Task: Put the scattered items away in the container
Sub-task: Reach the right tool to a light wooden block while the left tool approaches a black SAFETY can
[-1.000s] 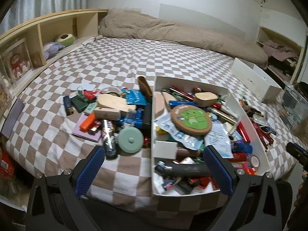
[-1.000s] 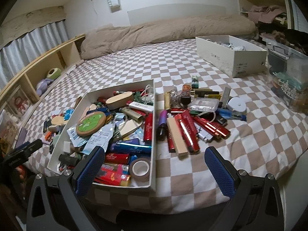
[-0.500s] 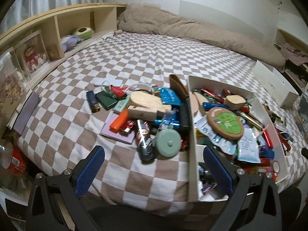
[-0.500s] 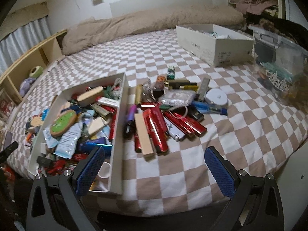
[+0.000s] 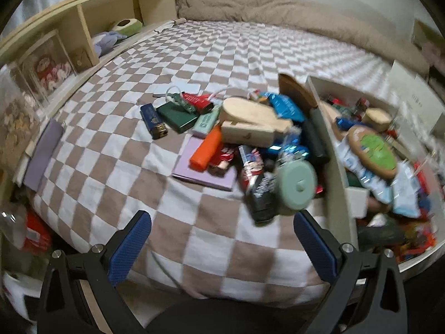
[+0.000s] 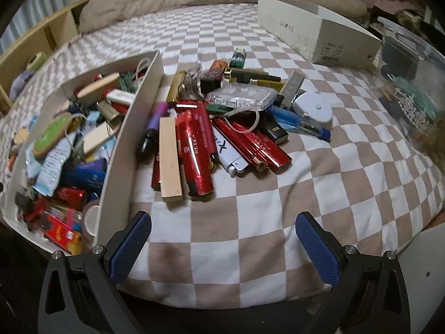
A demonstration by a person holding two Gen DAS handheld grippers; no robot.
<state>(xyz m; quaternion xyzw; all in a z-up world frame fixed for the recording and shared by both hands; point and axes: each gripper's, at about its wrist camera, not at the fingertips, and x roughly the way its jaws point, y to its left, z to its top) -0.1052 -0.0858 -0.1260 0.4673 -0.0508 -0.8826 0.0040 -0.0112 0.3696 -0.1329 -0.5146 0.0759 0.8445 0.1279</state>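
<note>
Left gripper (image 5: 222,239) spread empty, right gripper (image 6: 224,239) likewise

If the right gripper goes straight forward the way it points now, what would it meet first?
Probably the bare checkered bedsheet first. Beyond it, the near ends of the pale wooden block and the shiny red foil tube in the scattered pile. The right gripper is open and empty. Depth is unclear.

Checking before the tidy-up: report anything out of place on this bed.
Loose items lie outside the white box on both sides: red tubes and a wooden block on its right, an orange lighter and mint lid on its left.
</note>
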